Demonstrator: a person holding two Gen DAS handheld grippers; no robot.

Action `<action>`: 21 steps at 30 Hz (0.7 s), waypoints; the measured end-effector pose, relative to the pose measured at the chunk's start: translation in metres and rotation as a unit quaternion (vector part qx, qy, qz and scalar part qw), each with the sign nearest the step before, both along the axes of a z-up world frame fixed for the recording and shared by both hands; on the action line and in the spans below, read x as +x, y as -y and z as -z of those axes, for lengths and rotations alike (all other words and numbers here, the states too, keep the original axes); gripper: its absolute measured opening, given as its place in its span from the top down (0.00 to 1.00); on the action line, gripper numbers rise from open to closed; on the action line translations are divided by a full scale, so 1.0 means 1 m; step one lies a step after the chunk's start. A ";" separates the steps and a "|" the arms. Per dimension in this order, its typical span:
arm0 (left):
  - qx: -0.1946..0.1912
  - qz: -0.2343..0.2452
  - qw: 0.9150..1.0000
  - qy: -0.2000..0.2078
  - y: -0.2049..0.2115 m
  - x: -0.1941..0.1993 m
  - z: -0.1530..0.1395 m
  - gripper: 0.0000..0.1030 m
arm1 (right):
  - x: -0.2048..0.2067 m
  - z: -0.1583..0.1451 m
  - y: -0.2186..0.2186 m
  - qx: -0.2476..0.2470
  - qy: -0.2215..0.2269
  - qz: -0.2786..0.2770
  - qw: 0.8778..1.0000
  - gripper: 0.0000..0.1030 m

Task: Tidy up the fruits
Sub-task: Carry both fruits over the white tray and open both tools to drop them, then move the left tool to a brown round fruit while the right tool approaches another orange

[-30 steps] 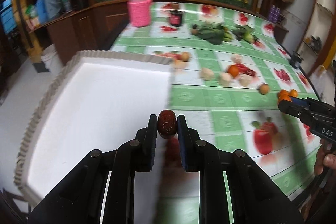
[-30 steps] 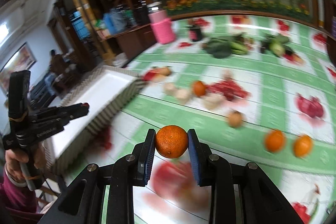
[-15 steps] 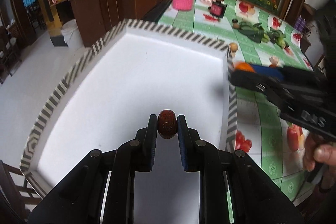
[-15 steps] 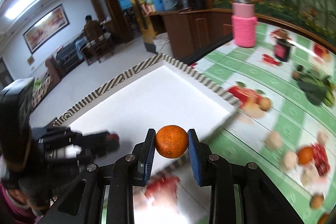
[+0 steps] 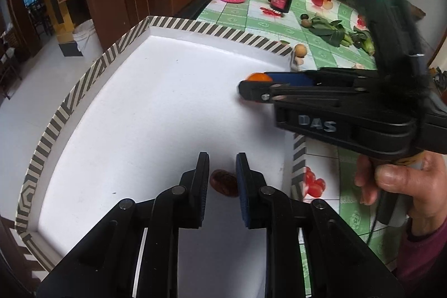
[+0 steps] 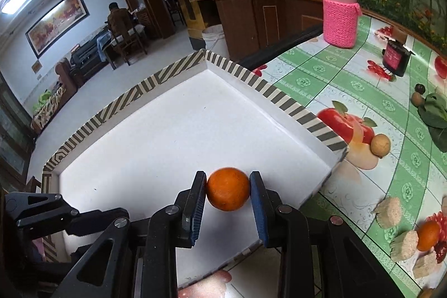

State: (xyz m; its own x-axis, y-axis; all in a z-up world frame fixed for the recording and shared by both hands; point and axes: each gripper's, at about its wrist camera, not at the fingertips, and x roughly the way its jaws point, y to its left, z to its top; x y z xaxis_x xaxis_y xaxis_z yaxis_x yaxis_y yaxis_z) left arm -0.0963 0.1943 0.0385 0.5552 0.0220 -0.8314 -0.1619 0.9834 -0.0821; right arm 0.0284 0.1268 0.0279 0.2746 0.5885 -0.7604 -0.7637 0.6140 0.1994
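Small dark-red wrinkled date [image 5: 223,183] lying on the white floor of the shallow white tray with the black-and-cream striped rim [image 5: 83,80], near its right wall. Left gripper [image 5: 222,172] hanging just above it, jaws opening, date between the blue pads but free of them. Round orange tangerine [image 6: 227,189] pinched between the blue pads of the right gripper [image 6: 227,193], jaws narrowed onto it, above the tray's near right part. Bare hand [image 5: 402,186] wrapped on that gripper's handle. Beyond the tray, green-and-white chequered tablecloth with fruit prints [image 6: 349,80]: a small tan round fruit [image 6: 380,145] just beside the tray's corner, leafy greens [image 5: 329,30], a bottle in a pink knitted sleeve [image 6: 340,18].
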 end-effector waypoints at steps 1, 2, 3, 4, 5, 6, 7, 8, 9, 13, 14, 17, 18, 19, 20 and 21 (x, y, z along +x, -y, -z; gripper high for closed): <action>0.000 0.000 1.000 -0.003 -0.001 0.001 0.001 0.72 | -0.001 -0.003 0.003 0.005 0.002 0.000 1.000 0.70; 0.000 -0.002 1.000 -0.006 -0.001 0.001 0.001 0.71 | -0.001 -0.006 0.006 0.012 0.002 0.001 1.000 0.69; 0.001 -0.003 1.000 -0.005 0.000 0.001 0.001 0.71 | -0.002 -0.009 0.008 0.018 0.002 0.001 1.000 0.68; 0.003 -0.003 1.000 -0.004 0.000 0.001 0.000 0.71 | -0.002 -0.010 0.009 0.020 0.002 0.002 1.000 0.67; 0.006 -0.004 1.000 -0.001 0.000 0.001 -0.001 0.71 | -0.003 -0.012 0.011 0.021 0.002 0.006 1.000 0.67; 0.012 -0.006 1.000 0.003 0.001 -0.001 -0.003 0.71 | -0.005 -0.014 0.014 0.022 0.005 0.009 1.000 0.67; 0.018 -0.008 1.000 0.006 0.002 -0.002 -0.004 0.71 | -0.007 -0.016 0.017 0.025 0.008 0.012 1.000 0.67; 0.023 -0.010 1.000 0.009 0.002 -0.004 -0.006 0.71 | -0.009 -0.020 0.023 0.031 0.009 0.015 0.999 0.67; 0.027 -0.012 0.999 0.012 0.002 -0.006 -0.007 0.71 | -0.011 -0.023 0.028 0.036 0.010 0.019 0.999 0.67; 0.034 -0.021 0.999 0.037 0.009 -0.010 -0.016 0.71 | -0.027 -0.035 0.058 0.052 0.027 0.043 0.997 0.67; 0.035 -0.022 0.998 0.044 0.013 -0.010 -0.019 0.71 | -0.031 -0.038 0.068 0.052 0.033 0.054 0.997 0.67; 0.033 -0.018 0.997 0.060 0.026 -0.009 -0.025 0.71 | -0.041 -0.041 0.094 0.055 0.042 0.078 0.995 0.67; 0.033 -0.014 0.997 0.066 0.033 -0.008 -0.027 0.71 | -0.044 -0.042 0.106 0.057 0.044 0.090 0.993 0.67; 0.032 -0.011 0.997 0.068 0.038 -0.007 -0.027 0.71 | -0.046 -0.043 0.114 0.057 0.046 0.098 0.993 0.67; 0.032 -0.007 0.997 0.069 0.044 -0.006 -0.027 0.71 | -0.047 -0.042 0.122 0.056 0.047 0.105 0.992 0.67; 0.031 -0.002 0.997 0.069 0.051 -0.003 -0.026 0.71 | -0.050 -0.042 0.131 0.053 0.050 0.114 0.991 0.67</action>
